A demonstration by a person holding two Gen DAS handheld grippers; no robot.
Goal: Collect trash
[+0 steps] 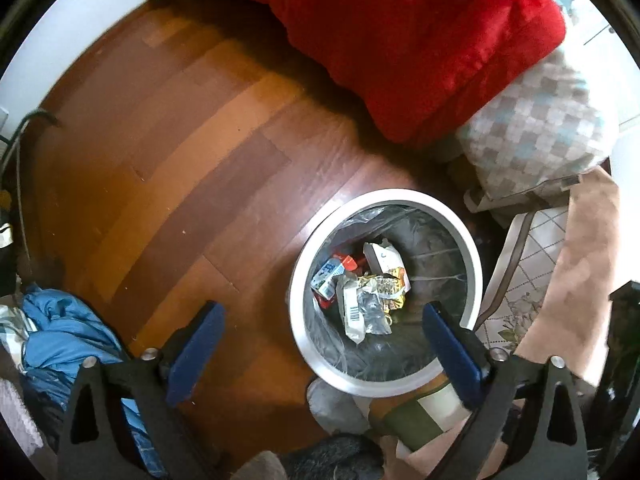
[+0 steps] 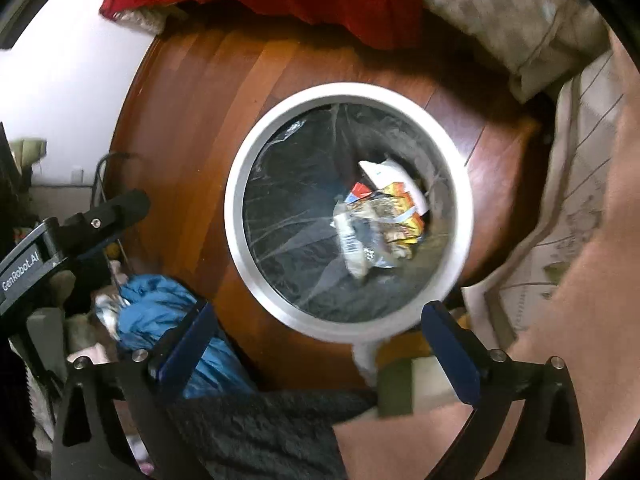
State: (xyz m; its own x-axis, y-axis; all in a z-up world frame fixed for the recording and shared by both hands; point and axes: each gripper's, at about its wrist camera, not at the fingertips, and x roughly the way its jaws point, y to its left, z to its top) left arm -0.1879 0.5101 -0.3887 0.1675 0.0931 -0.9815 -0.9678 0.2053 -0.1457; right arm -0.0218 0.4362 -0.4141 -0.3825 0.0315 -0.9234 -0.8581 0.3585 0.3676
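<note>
Bin: white-rimmed trash bin [image 2: 256, 152] stands on the wood floor [image 1: 168, 152], lined with a clear bag, near the foot of a red blanket [image 1: 400, 40] at the far side.
Trash collected: crumpled wrappers [image 1: 372, 296] lie at the bottom of the bin, among them a barcode-printed pouch, a yellow snack packet and a small white carton (a modest pile, the bin far from full).
Left gripper [image 1: 320, 344]: fingers spread wide, nothing between them, hovering above the floor just left of and over the bin's near rim.
Right gripper [image 2: 316, 344]: also spread and empty, poised over the bin's near rim, looking down into it.
Progress: judging by the load in the bin and both grippers empty, at least several pieces are already in.
Remaining: no loose trash shows on the bare floor; a blue garment [image 2: 168, 312] at near left and a checked pillow [image 1: 532, 136] at far right look like belongings, not litter.
</note>
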